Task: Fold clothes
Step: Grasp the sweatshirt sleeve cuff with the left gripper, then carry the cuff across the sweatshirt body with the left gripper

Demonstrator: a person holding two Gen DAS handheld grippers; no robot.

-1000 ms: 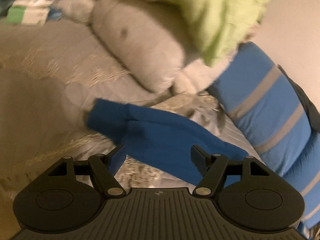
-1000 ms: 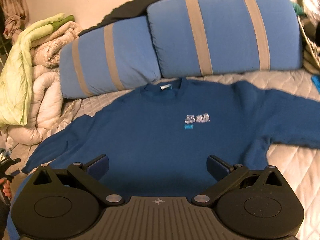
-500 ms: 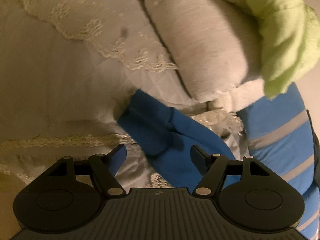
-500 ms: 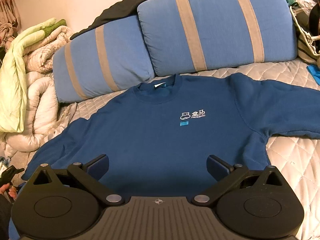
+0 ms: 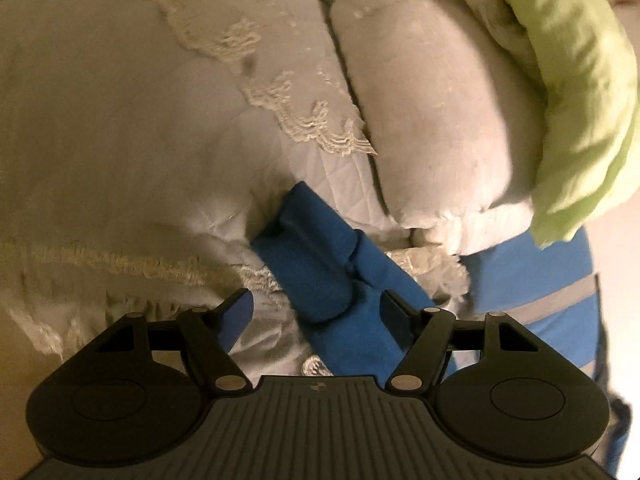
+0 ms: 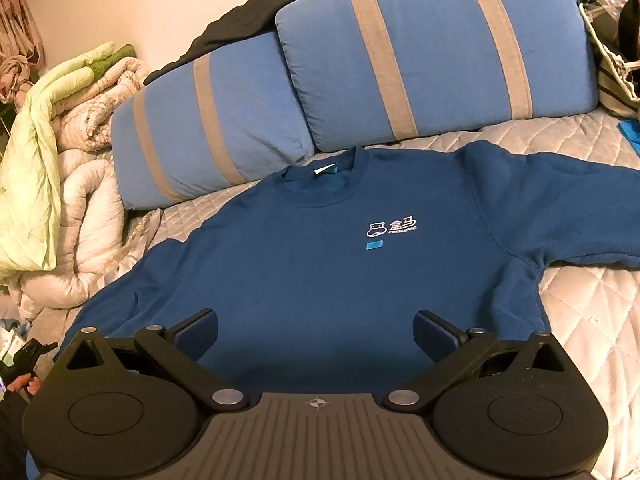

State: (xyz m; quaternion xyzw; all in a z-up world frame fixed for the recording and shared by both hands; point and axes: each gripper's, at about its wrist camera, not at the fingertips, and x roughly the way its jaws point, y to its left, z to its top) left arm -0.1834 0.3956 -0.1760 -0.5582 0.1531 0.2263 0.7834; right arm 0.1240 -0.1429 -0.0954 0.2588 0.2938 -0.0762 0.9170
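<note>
A dark blue sweatshirt (image 6: 340,272) with a small white chest logo lies face up and spread flat on the quilted bed, both sleeves stretched out sideways. My right gripper (image 6: 316,332) hovers open above its lower body, fingers empty. In the left wrist view the cuff end of one sleeve (image 5: 316,264) lies bunched on the white bedding. My left gripper (image 5: 316,312) stands open just over it, the cuff lying between and ahead of the two fingers, with no grip on the cloth.
Two blue pillows with grey stripes (image 6: 432,52) lean at the head of the bed, dark clothing (image 6: 248,20) behind them. A rolled white duvet (image 5: 428,112) under a lime green blanket (image 5: 580,92) borders the sleeve. A hand (image 6: 22,384) shows at the right view's lower left.
The left gripper has swung and closed in on the sleeve cuff, which now sits nearer its fingers. The right gripper has drifted back slightly, showing more of the sweatshirt. Both stayed open.
</note>
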